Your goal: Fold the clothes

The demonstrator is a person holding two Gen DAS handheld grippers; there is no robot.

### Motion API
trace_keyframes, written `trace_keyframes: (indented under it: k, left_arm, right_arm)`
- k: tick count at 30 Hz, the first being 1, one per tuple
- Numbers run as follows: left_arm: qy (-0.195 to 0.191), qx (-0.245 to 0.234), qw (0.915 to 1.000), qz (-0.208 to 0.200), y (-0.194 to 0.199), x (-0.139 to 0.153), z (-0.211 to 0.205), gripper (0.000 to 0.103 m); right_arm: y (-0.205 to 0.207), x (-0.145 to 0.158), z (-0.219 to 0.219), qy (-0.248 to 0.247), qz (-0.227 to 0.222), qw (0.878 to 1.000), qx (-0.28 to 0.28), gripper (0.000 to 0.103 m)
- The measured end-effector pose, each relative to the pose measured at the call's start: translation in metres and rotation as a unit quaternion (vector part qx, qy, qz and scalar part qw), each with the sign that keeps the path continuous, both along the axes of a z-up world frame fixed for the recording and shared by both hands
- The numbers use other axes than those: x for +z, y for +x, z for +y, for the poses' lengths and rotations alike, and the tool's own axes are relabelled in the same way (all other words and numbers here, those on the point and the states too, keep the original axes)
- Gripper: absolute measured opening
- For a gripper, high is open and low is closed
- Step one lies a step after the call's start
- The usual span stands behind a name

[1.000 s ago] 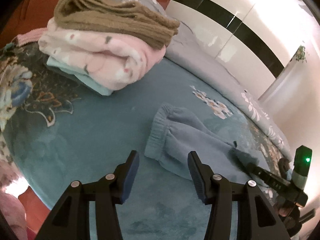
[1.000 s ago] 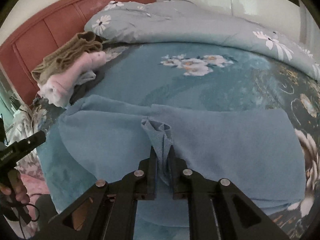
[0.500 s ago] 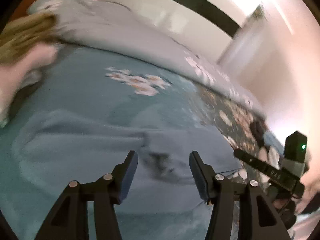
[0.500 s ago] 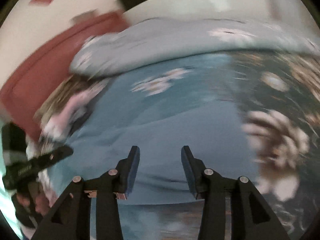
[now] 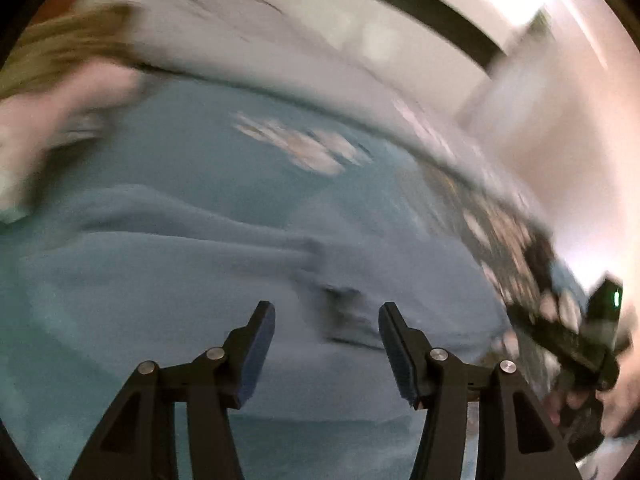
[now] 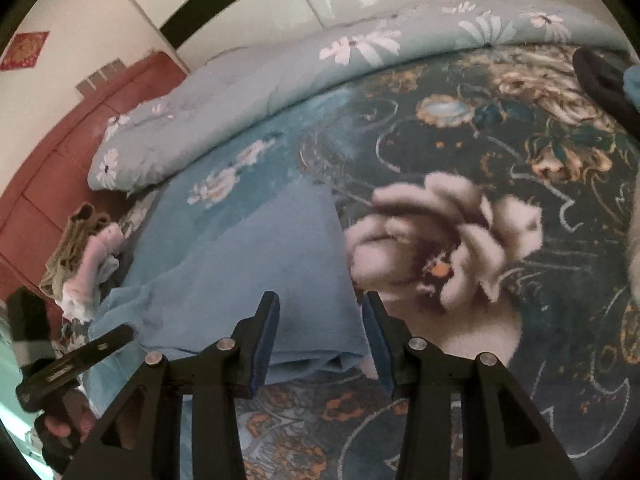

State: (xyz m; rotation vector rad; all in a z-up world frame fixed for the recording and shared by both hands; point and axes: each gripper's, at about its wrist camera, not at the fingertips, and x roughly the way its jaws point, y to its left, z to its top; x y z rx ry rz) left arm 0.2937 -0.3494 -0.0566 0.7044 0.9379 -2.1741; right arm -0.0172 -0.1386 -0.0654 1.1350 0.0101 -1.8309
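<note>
- Left gripper [image 5: 326,344]: jaws apart, nothing between them, above the blue fleece garment [image 5: 200,280].
- Right gripper [image 6: 320,332]: jaws apart, empty, over the garment's folded edge.
- Garment lies flat on the floral teal bedspread [image 6: 520,128].

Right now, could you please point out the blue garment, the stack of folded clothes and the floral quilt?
blue garment [image 6: 256,264]: right wrist view, middle of its flat upper layer.
stack of folded clothes [image 6: 86,260]: right wrist view, pink piece beside the olive one.
floral quilt [image 6: 248,92]: right wrist view, middle of the grey roll.
</note>
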Motion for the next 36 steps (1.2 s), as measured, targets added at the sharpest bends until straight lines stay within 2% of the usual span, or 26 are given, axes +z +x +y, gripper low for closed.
trace_keyframes:
  k: [2,4,7,8,11,13,17,19,20,21,23,24,28,30,33,36]
  left_arm:
    - [0.009,0.115,0.9931,0.021,0.049,0.001,-0.010,0.058]
    - [0.036,0.204,0.9770,0.053,0.096,-0.005,-0.022,0.058]
    - [0.084,0.253,0.9612,0.070,0.132,-0.022,-0.037,0.058]
    - [0.110,0.251,0.9571,0.092,0.138,-0.030,-0.041,0.058]
    - [0.184,0.238,0.9407,0.157,0.142,-0.054,-0.049,0.061]
    - [0.219,0.232,0.9303,0.180,0.138,-0.071,-0.055,0.061]
    - [0.213,0.232,0.9258,0.209,0.132,-0.082,-0.062,0.061]
    - [0.193,0.231,0.9294,0.214,0.130,-0.080,-0.064,0.055]
    - [0.184,0.231,0.9326,0.208,0.129,-0.077,-0.064,0.038]
    - [0.176,0.230,0.9358,0.202,0.127,-0.074,-0.065,0.031]
    - [0.156,0.226,0.9428,0.189,0.122,-0.067,-0.065,0.025]
    - [0.133,0.213,0.9506,0.182,0.114,-0.053,-0.062,0.020]
    - [0.042,0.162,0.9742,0.151,0.081,0.003,-0.050,0.019]
    - [-0.019,0.112,0.9848,0.131,0.046,0.041,-0.036,0.019]
    - [-0.066,0.034,0.9905,0.115,-0.012,0.076,-0.017,0.019]
    - [-0.074,-0.043,0.9916,0.097,-0.080,0.085,0.008,0.019]
  right_arm:
    - [0.004,0.000,-0.001,0.000,0.005,1.000,0.002,0.045]
    - [0.008,-0.002,-0.005,0.002,0.003,1.000,0.007,0.045]
    - [0.015,-0.006,-0.011,0.004,0.004,1.000,0.008,0.047]
    - [0.016,-0.006,-0.011,0.002,0.003,1.000,0.006,0.051]
    - [0.018,-0.007,-0.012,-0.001,0.000,1.000,-0.001,0.051]
    - [0.018,-0.005,-0.010,-0.004,-0.003,1.000,-0.004,0.051]
    - [0.019,0.000,-0.005,-0.007,-0.002,1.000,-0.003,0.051]
    - [0.020,0.002,-0.003,-0.007,0.000,1.000,-0.002,0.051]
    - [0.020,0.002,-0.002,-0.007,0.000,1.000,-0.002,0.051]
    - [0.020,0.002,-0.002,-0.008,-0.001,1.000,-0.003,0.051]
    - [0.020,0.002,0.000,-0.010,-0.004,1.000,-0.004,0.051]
    - [0.020,0.002,0.001,-0.013,-0.004,1.000,-0.003,0.051]
    - [0.017,0.005,0.006,-0.022,-0.002,1.000,-0.002,0.051]
    - [0.012,0.006,0.012,-0.030,-0.005,1.000,-0.007,0.051]
    - [0.006,0.005,0.018,-0.033,-0.005,0.999,-0.012,0.051]
    - [-0.001,0.005,0.025,-0.038,-0.009,0.999,-0.018,0.051]
